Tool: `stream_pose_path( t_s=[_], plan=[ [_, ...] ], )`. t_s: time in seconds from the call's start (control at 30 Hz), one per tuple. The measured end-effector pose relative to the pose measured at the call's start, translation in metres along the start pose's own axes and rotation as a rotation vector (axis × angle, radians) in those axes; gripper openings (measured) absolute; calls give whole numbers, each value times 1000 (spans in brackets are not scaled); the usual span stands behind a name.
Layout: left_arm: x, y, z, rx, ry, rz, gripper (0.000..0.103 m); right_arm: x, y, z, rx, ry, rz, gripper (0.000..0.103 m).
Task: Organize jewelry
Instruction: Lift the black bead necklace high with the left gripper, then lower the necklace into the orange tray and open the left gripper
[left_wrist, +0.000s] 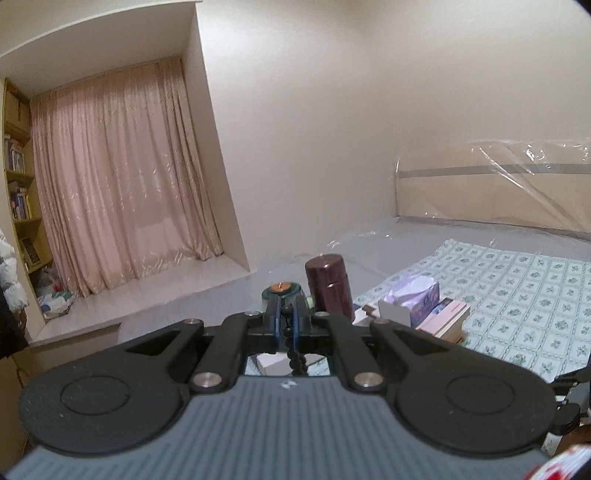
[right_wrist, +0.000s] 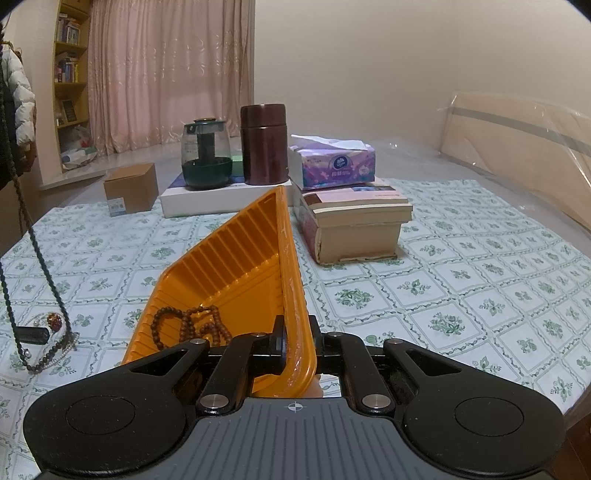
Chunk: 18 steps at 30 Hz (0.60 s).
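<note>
My left gripper (left_wrist: 285, 314) is shut on a dark bead necklace (left_wrist: 293, 354), raised above the bed; its beads show between the jaws. In the right wrist view this necklace (right_wrist: 40, 258) hangs down at the far left, its lower loop resting on the cloth. My right gripper (right_wrist: 297, 341) is shut on the rim of an orange tray (right_wrist: 229, 266), held tilted on its side. A brown bead bracelet (right_wrist: 188, 326) lies in the tray's lower corner. A red-stone ornament (right_wrist: 54, 320) and a small black piece (right_wrist: 32, 335) lie on the cloth at the left.
On the patterned cloth (right_wrist: 461, 280) stand a cardboard box (right_wrist: 130, 188), a white flat box (right_wrist: 221, 197) bearing a glass teapot (right_wrist: 206, 155) and a maroon canister (right_wrist: 263, 144), and a tissue box (right_wrist: 334, 162) on stacked books (right_wrist: 354, 221). A plastic-wrapped headboard (right_wrist: 517, 147) rises at the right.
</note>
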<state>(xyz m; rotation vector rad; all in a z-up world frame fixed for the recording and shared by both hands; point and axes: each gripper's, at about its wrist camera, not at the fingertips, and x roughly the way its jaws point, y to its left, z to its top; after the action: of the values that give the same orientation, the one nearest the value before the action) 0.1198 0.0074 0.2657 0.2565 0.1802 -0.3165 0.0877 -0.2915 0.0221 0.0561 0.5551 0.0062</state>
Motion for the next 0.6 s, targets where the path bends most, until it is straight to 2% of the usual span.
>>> stream_pose_path(
  t_s=[0.43, 0.6],
  plan=[
    [-1, -23, 55, 25, -100, -54, 5, -1, 0, 2, 5, -3, 4, 9],
    [7, -41, 68, 23, -112, -109, 5, -1, -2, 3, 11, -3, 7, 9]
  ],
)
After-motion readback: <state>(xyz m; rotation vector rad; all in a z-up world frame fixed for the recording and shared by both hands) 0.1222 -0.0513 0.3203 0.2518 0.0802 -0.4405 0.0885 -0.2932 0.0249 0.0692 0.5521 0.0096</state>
